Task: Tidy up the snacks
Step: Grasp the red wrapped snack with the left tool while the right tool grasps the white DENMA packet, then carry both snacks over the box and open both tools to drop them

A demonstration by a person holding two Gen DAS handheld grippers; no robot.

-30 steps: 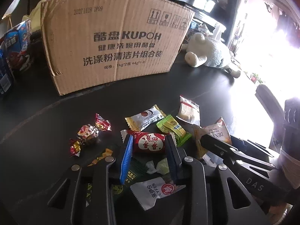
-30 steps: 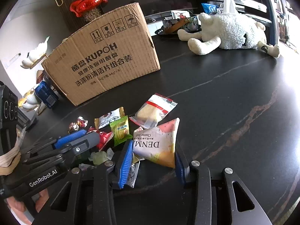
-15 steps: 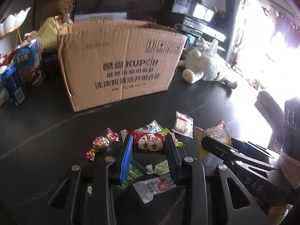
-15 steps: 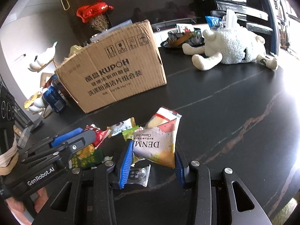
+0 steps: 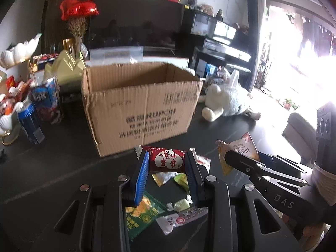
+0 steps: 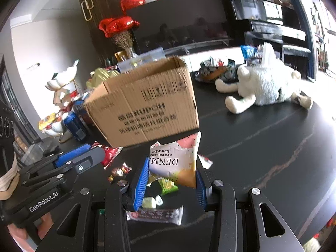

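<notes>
Both grippers are now up higher than before, above the pile of snacks [image 5: 168,210]. The left gripper [image 5: 167,163] is squeezing a red candy packet [image 5: 167,160]. The right gripper [image 6: 171,174] is squeezing a cheese ball bag [image 6: 175,161]. The open cardboard box [image 5: 142,109] is standing just ahead, with a white plush toy [image 6: 266,86] lying beside it.

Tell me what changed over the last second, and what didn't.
Both grippers rose off the table toward the cardboard box: the left gripper lifted the red snack packet, the right gripper the cheese ball bag. Both grips stayed shut; the loose snacks stayed put.
</notes>
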